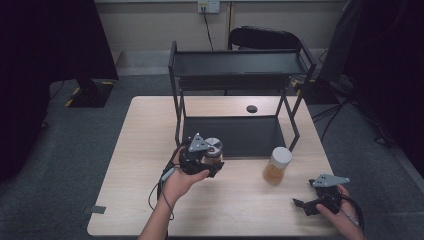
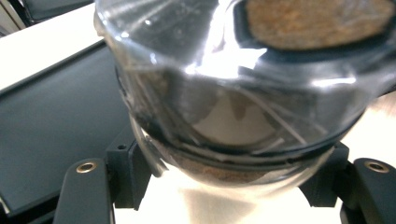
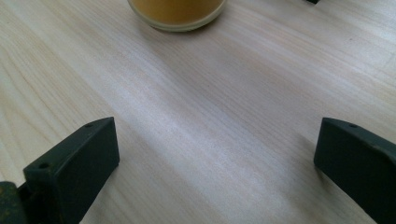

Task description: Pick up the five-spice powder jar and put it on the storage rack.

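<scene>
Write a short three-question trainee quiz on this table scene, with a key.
1. True or false: the left gripper is shut on the silver-lidded jar.
2. Where does the white-lidded jar stand? A) on the shelf rack's top tier B) on the table, right of the rack's lower tier C) in the right gripper
3. Fill in: the right gripper's jaws stand ____ with bare table between them.

Key: 1 true. 2 B. 3 open.
</scene>
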Demonstrator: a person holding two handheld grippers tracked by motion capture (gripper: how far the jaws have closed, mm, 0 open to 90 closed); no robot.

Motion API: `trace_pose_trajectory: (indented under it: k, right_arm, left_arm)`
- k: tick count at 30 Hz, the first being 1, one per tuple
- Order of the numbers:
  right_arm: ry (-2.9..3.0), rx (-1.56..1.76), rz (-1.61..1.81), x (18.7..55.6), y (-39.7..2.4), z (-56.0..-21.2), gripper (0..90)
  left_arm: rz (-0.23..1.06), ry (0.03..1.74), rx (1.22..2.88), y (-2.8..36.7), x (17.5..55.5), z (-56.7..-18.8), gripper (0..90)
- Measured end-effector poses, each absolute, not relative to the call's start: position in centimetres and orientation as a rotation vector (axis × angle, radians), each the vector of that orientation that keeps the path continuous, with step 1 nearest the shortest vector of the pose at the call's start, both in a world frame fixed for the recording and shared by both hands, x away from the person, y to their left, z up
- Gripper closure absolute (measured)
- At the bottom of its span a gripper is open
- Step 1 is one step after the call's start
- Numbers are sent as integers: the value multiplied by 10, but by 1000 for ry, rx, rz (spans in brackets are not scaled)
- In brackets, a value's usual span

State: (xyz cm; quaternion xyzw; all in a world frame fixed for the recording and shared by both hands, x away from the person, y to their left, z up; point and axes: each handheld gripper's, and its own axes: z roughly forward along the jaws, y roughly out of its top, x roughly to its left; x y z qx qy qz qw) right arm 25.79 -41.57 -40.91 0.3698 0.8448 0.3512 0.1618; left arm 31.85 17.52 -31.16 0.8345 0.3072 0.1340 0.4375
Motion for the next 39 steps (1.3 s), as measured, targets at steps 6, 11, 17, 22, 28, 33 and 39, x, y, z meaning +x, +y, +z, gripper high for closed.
trace_pose_trajectory:
  k: [6, 11, 17, 22, 28, 33, 39]
  right_arm:
    - [2411, 1056, 1003, 258, -416, -409, 0]
    - [2411, 1056, 1003, 258, -416, -409, 0]
    - [2411, 1056, 1003, 258, -416, -409, 0]
    - [2411, 1056, 1002, 258, -416, -409, 0]
    - [2411, 1056, 1002, 258, -416, -409, 0]
    - [2411, 1056, 1003, 258, -416, -409, 0]
    - [2411, 1056, 1003, 258, -416, -409, 0]
  left_arm:
    - [329, 757, 2081, 171, 325, -301, 313]
    - [330, 754, 2080, 169, 329, -292, 313]
    - [341, 748, 2073, 169, 336, -279, 313]
    - [355, 746, 2070, 167, 340, -267, 313]
    - [367, 737, 2061, 165, 344, -253, 313]
    - [372, 735, 2055, 166, 347, -244, 313]
    - [398, 734, 2056, 162, 350, -227, 313]
